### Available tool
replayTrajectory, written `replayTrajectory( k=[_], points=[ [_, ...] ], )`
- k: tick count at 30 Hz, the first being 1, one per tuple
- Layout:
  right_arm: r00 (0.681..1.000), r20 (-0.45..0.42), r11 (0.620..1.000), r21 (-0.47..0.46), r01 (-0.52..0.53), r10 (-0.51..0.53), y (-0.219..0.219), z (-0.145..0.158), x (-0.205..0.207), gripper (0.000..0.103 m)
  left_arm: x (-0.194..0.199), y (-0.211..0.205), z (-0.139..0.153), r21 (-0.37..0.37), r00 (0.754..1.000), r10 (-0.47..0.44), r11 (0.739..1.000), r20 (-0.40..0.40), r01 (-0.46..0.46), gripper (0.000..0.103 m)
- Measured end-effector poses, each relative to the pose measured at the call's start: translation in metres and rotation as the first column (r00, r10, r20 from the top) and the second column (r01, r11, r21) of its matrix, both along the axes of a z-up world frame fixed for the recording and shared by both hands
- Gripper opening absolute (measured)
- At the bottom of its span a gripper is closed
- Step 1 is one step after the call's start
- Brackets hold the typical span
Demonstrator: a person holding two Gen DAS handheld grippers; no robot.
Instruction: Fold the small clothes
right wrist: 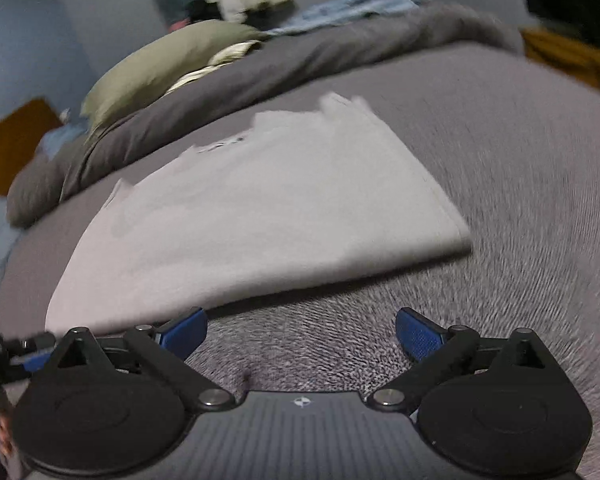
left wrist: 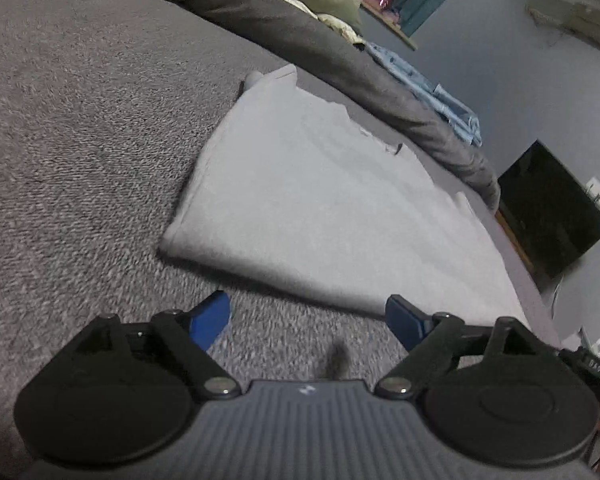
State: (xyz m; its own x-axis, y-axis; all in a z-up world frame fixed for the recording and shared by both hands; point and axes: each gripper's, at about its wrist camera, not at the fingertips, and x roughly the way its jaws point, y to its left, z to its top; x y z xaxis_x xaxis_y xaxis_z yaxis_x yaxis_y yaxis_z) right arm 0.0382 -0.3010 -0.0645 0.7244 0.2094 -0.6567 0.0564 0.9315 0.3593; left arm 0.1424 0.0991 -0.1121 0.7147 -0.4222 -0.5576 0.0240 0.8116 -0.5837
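Left wrist view: the left gripper (left wrist: 308, 318) hangs above the grey bed cover (left wrist: 80, 140) with its jaws spread and nothing between them. The white garment (left wrist: 320, 208) lies flat just ahead, folded into a rectangle, its near edge beside the right-hand pad. This stance suggests a released fold.

Right wrist view: the right gripper (right wrist: 302, 330) is likewise spread wide and empty, just short of the garment (right wrist: 260, 208). The garment rests clear of the rolled duvet (right wrist: 220, 80) and pillow (right wrist: 160, 64), leaving room for a further fold.

A home bedroom: grey bed (right wrist: 500, 140), pillow (right wrist: 160, 68), rumpled duvet (left wrist: 260, 12).
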Motion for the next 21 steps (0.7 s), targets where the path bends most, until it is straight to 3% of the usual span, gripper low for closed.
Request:
replayTrajectory(
  k=[3, 6, 11, 14, 16, 17, 18, 19, 20, 21],
  points=[
    [1.0, 0.02, 0.993, 0.119, 0.021, -0.024, -0.011, -0.018, 0.008, 0.102, 0.009, 0.006, -0.012, -0.059, 0.999, 0.029, 0.998, 0.035, -0.027, 0.09],
    [0.998, 0.052, 0.985, 0.17, 0.023, -0.032, -0.014, -0.03, 0.02, 0.103, 0.019, 0.006, -0.019, -0.06, 0.996, 0.05, 0.997, 0.069, -0.046, 0.09],
    [0.995, 0.102, 0.984, 0.18, -0.007, -0.012, -0.013, -0.039, 0.052, 0.103, 0.046, -0.012, -0.016, 0.093, 0.995, 0.024, 0.995, 0.1, -0.033, 0.09],
    [0.991, 0.116, 0.974, 0.223, 0.033, -0.06, -0.019, -0.043, 0.072, 0.103, 0.063, -0.022, -0.015, 0.175, 0.995, 0.025, 0.984, 0.097, -0.042, 0.089],
    [0.986, 0.128, 0.967, 0.246, 0.074, -0.108, -0.022, -0.046, 0.087, 0.1, 0.073, -0.027, -0.014, 0.2, 0.995, 0.04, 0.978, 0.096, -0.058, 0.081],
    [0.982, 0.134, 0.963, 0.253, 0.095, -0.132, -0.023, -0.047, 0.092, 0.093, 0.076, -0.025, -0.015, 0.205, 0.994, 0.052, 0.976, 0.099, -0.071, 0.068],
    [0.978, 0.134, 0.962, 0.247, 0.121, -0.158, -0.024, -0.047, 0.098, 0.08, 0.079, -0.024, -0.015, 0.193, 0.993, 0.064, 0.978, 0.095, -0.081, 0.051],
    [0.975, 0.13, 0.961, 0.235, 0.145, -0.179, -0.026, -0.049, 0.104, 0.071, 0.08, -0.023, -0.015, 0.176, 0.994, 0.064, 0.981, 0.087, -0.078, 0.042],
    [0.971, 0.124, 0.96, 0.221, 0.172, -0.203, -0.027, -0.05, 0.107, 0.054, 0.082, -0.022, -0.013, 0.171, 0.995, 0.058, 0.983, 0.086, -0.072, 0.026],
    [0.97, 0.117, 0.96, 0.207, 0.187, -0.215, -0.028, -0.051, 0.11, 0.044, 0.083, -0.026, -0.008, 0.195, 0.995, 0.043, 0.979, 0.095, -0.061, 0.014]
  ],
)
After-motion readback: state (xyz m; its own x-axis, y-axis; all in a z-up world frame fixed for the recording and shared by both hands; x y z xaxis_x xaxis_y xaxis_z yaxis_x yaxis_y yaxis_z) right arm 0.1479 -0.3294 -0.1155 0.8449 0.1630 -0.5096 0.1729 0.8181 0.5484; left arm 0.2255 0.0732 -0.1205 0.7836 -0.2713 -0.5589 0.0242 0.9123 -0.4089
